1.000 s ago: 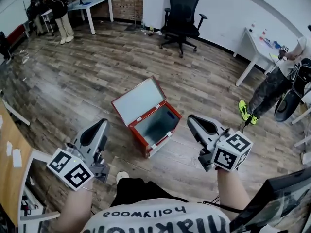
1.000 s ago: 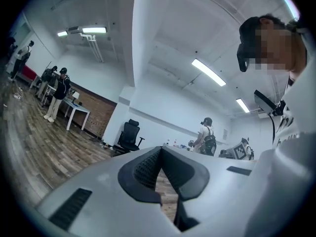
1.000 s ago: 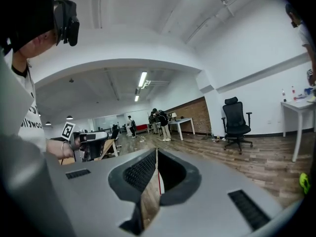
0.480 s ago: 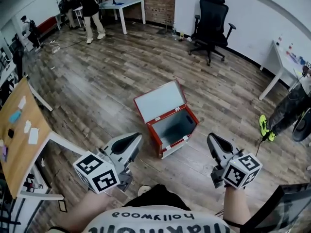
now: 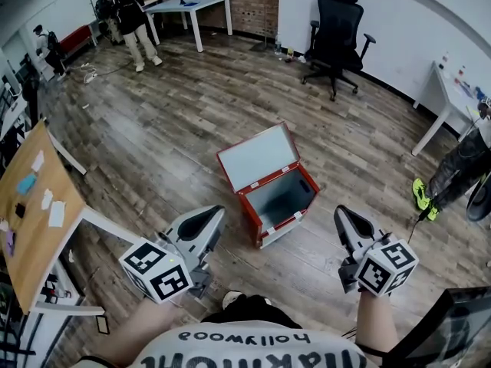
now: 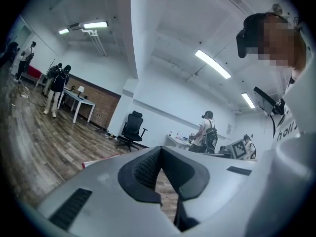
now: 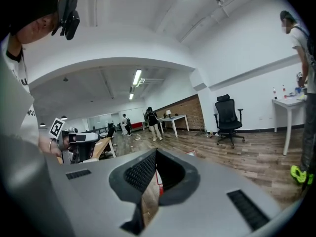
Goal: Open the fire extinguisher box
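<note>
Just ahead, between the left gripper (image 5: 212,212) and the right gripper (image 5: 342,212), both with jaws together on nothing, the red fire extinguisher box (image 5: 278,198) stands apart from them, its lid (image 5: 257,156) raised and the grey inside visible.

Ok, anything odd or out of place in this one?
The red fire extinguisher box sits alone mid-floor, skewed to the floorboards, lid open, and no extinguisher shows inside. Nothing looks spilled or damaged.

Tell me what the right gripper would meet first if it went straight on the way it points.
Most likely the open fire extinguisher box. The right gripper aims toward it, and its own view shows the box's red edge beyond the shut jaws. Height is unclear, so it might pass over.
</note>
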{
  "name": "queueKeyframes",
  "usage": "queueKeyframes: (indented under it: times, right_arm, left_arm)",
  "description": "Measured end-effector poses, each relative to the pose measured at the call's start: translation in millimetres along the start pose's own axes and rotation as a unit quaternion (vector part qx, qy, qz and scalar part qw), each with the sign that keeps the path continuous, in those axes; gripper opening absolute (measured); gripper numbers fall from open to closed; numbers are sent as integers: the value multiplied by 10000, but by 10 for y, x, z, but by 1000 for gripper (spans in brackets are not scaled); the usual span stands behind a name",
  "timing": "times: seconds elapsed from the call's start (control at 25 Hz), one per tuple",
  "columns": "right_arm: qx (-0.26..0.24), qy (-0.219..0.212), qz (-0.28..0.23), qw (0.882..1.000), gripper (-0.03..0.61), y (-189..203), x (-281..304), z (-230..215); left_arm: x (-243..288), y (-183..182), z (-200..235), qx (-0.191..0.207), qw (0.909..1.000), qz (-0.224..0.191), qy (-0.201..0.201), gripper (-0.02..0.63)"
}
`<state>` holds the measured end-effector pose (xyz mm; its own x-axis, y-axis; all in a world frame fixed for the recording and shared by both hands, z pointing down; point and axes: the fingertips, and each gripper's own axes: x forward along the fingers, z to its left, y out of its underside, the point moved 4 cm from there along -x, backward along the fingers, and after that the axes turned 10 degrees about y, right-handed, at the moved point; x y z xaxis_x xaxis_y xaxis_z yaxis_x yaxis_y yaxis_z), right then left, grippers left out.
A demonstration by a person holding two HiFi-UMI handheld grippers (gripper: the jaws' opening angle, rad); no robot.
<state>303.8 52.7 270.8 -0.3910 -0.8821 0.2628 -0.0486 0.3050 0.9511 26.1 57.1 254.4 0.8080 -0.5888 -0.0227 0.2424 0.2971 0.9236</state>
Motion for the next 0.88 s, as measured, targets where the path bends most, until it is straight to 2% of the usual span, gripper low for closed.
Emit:
queueKeyframes:
  times: [0.32, 0.88]
  right_arm:
    - [-314, 127, 90, 9994, 11, -21, 150, 93]
    - [-171, 298, 44, 9994, 11, -115, 357, 84]
  left_arm:
    - [-39, -16, 180, -114, 9999, 35, 32, 6]
    - [4, -103, 388, -121, 9997, 77, 174, 6]
